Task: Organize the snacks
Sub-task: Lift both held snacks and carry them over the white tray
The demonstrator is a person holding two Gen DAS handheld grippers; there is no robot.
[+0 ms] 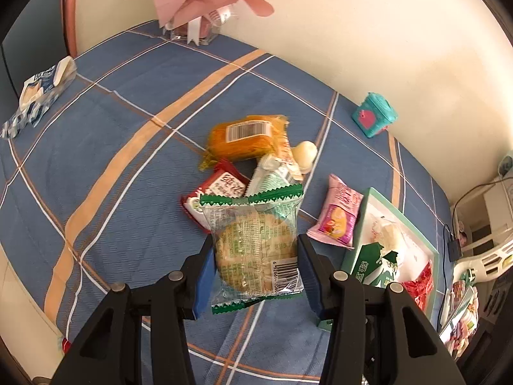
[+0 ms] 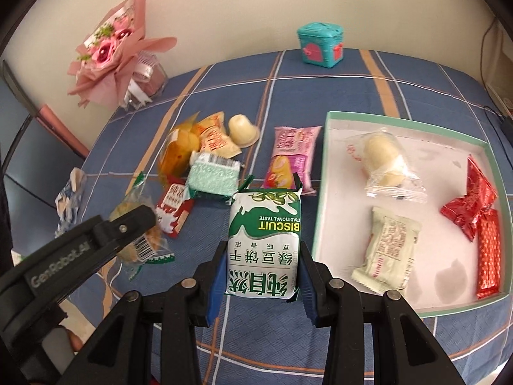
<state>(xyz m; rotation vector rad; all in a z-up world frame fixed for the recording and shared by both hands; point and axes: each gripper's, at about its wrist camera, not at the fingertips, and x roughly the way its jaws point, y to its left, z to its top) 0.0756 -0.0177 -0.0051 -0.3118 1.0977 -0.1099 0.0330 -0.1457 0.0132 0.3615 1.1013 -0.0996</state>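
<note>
Snacks are what I am sorting, and right now I carry one in each hand-held gripper. My left hand-held gripper (image 1: 255,264) is clamped on the clear green-edged biscuit pack (image 1: 253,247), lifted clear of the bench (image 1: 128,160) with its checked blue cloth. My right hand-held gripper (image 2: 261,268) grips the green and white biscuit packet (image 2: 264,243) by its sides, also held up off the cloth, just left of the white box (image 2: 323,173) with the green rim.

I judge this the carry step: both picks look done, neither pack is placed yet. The next move calls for swinging each pack over the rim and lowering it onto bare floor of the box, clear of what already lies there, before letting the jaws go.

Counting in the right wrist view: in the box, four items — one clear-wrapped pale cake (image 2: 384,157), one cream pack (image 2: 389,250), two red packs (image 2: 474,211). Still on the cloth, six: one orange pack (image 2: 178,154), one cream and orange pack (image 2: 216,139), one pale jelly cup (image 2: 242,130), one mint-green pack (image 2: 213,175), one red and white pack (image 2: 173,207), one pink pack (image 2: 293,157). With the two I hold, twelve in all.
</note>
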